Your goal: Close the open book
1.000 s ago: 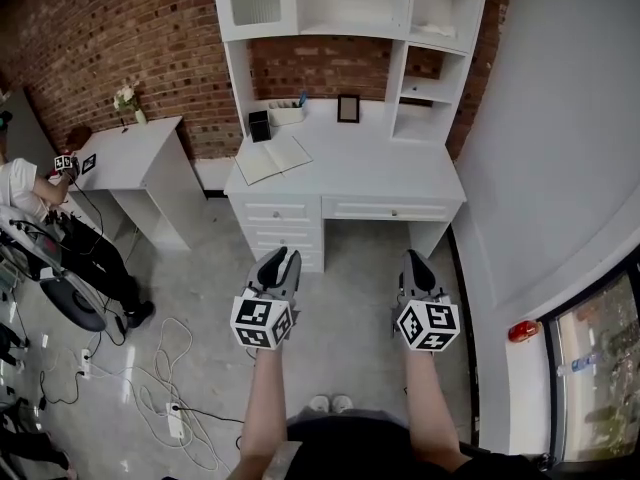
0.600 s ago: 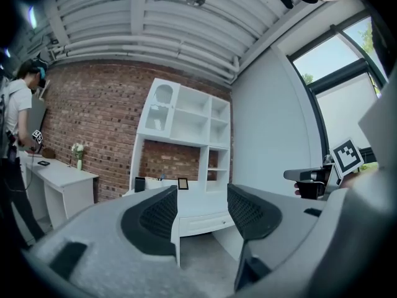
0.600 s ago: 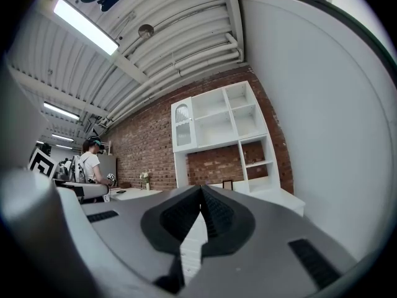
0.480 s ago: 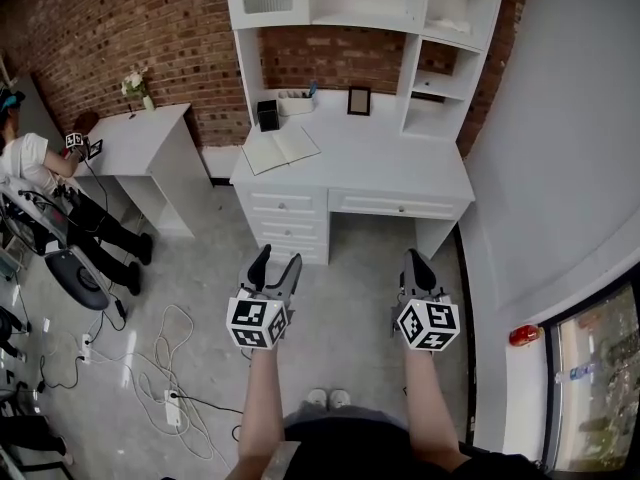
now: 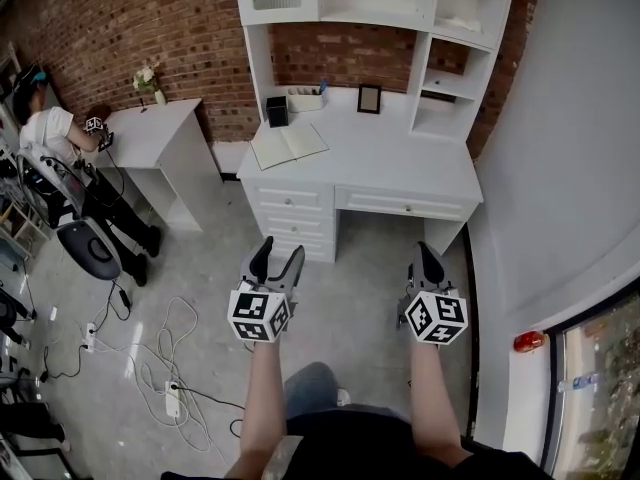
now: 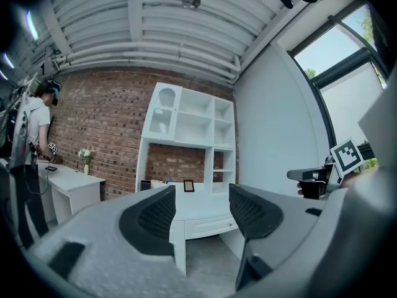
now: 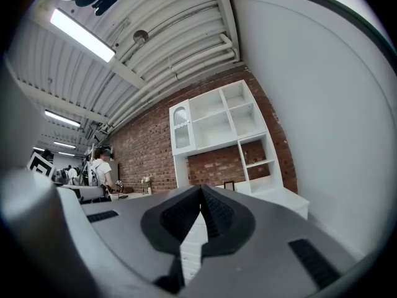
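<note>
The open book (image 5: 288, 145) lies flat on the left part of the white desk (image 5: 400, 168), well ahead of both grippers. My left gripper (image 5: 279, 255) is held level over the floor in front of the desk drawers. Its jaws are opening, and nothing is between them. In the left gripper view that gripper (image 6: 202, 194) frames the desk between spread pads. My right gripper (image 5: 430, 258) hangs level to the right, in front of the desk's kneehole. The right gripper view shows it (image 7: 201, 194) shut, with its pads meeting on nothing.
A white hutch (image 5: 370, 8) rises behind the desk, which holds a black box (image 5: 277, 111), a pen tray (image 5: 305, 98) and a picture frame (image 5: 369, 98). A side table (image 5: 150, 133) with flowers, a seated person (image 5: 55, 133) and floor cables (image 5: 170, 358) are at left. A grey wall (image 5: 570, 118) is at right.
The left gripper's jaws have gone from nearly shut to wide apart. The right gripper stays shut. The desk sits slightly nearer and further right in the head view, and a knee now shows at the bottom.
</note>
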A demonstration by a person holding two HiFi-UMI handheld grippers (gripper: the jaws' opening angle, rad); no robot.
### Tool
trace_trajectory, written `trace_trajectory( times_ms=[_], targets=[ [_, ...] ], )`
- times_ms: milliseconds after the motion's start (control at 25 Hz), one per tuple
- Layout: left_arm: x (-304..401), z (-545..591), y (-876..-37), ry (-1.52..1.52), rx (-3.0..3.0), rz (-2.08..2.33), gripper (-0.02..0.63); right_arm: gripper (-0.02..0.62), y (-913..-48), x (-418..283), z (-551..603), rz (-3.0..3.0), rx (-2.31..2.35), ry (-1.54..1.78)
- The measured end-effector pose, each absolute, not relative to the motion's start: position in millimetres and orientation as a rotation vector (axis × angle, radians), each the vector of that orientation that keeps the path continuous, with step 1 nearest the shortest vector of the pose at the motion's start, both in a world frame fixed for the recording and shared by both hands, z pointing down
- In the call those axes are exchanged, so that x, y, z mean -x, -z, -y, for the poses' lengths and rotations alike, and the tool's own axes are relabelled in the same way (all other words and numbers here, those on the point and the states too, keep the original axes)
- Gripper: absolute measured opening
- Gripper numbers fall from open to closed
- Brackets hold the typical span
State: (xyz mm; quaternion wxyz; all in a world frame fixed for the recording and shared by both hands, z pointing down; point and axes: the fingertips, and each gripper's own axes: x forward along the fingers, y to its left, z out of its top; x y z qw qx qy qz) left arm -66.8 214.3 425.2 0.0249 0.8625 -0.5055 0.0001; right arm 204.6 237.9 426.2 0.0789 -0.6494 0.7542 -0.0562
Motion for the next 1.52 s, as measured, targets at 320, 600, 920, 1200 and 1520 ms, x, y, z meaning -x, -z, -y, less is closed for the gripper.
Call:
trace_trajectory(
  times_ms=[320,600,920,1200,1520],
  targets=[
    [69,-194,-417,0.035,-2.665,1.603,0.241,-0.002,-418,-210,-212,-2.261,1.913,0.146],
    [75,-149,-410,0.082,-2.681,1.613,0.241,-0.002,-408,-203,-164,-2.267,1.888,0.096],
    [81,-54,-413,0.153,-2.674,1.602,0.241,-0.002,-414,-197,-75,-2.27,1.891,0.077],
    [83,40,-432,0.102,-2.648,1.568,0.241,-0.002,-427,-188,19,-2.283,1.93,0.128],
    [87,172,-459,-0.003,-2.637,1.523,0.241,-0.002,-457,-175,151,-2.315,1.982,0.214]
  ],
)
